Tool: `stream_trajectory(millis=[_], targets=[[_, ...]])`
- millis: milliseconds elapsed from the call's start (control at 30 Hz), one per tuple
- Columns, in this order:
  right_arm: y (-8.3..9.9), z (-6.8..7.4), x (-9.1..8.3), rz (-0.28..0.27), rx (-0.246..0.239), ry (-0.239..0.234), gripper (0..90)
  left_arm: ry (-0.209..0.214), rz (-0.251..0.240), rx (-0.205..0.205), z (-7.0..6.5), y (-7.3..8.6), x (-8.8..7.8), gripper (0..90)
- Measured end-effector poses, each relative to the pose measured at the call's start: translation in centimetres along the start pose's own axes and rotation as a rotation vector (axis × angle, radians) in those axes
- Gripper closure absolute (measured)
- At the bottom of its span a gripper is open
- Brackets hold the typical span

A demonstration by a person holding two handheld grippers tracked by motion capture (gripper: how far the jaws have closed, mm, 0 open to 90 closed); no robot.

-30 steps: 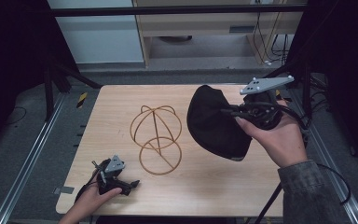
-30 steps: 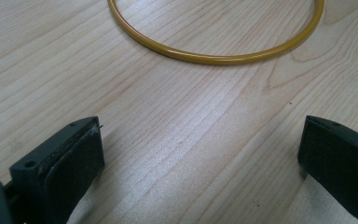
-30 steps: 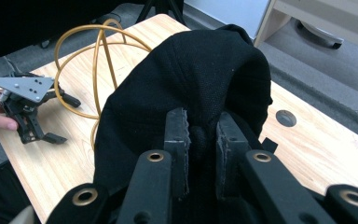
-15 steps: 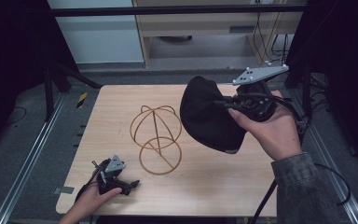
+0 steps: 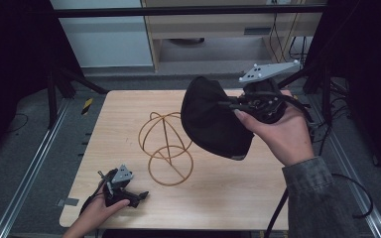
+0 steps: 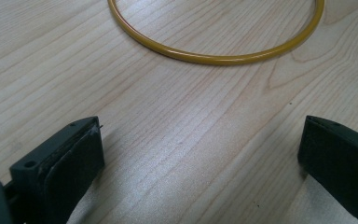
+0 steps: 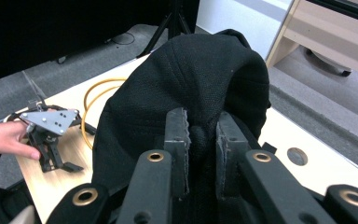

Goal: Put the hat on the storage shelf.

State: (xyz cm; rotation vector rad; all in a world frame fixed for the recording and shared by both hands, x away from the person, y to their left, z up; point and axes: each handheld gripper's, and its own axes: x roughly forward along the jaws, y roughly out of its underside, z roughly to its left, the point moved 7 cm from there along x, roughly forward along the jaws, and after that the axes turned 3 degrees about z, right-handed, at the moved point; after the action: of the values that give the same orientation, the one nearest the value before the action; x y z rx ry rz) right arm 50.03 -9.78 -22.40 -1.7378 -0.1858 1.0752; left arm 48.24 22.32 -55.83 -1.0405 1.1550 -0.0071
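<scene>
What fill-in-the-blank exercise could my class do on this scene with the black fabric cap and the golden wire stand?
1. The right gripper is shut on the black fabric ____, held above the table.
2. The golden wire stand rests on the light ____ table.
3. The jaws of the left gripper, which sits on the table, stand ____ with nothing between them.
4. The base of the wire stand is shaped as a ____.

Missing words: cap; wooden; open; ring
</scene>
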Motion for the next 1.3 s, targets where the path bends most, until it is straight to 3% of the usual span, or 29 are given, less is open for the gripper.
stream_trajectory(millis=[767, 1300], targets=[[-2.8, 1.8, 2.4, -0.004, -0.027, -0.047, 78.3, 0.0, 0.001, 0.002, 0.0, 0.0, 0.0, 0.0], [-5.1, 4.2, 4.3, -0.014, -0.056, -0.101, 78.2, -0.001, 0.001, 0.002, 0.0, 0.0, 0.0, 0.0]])
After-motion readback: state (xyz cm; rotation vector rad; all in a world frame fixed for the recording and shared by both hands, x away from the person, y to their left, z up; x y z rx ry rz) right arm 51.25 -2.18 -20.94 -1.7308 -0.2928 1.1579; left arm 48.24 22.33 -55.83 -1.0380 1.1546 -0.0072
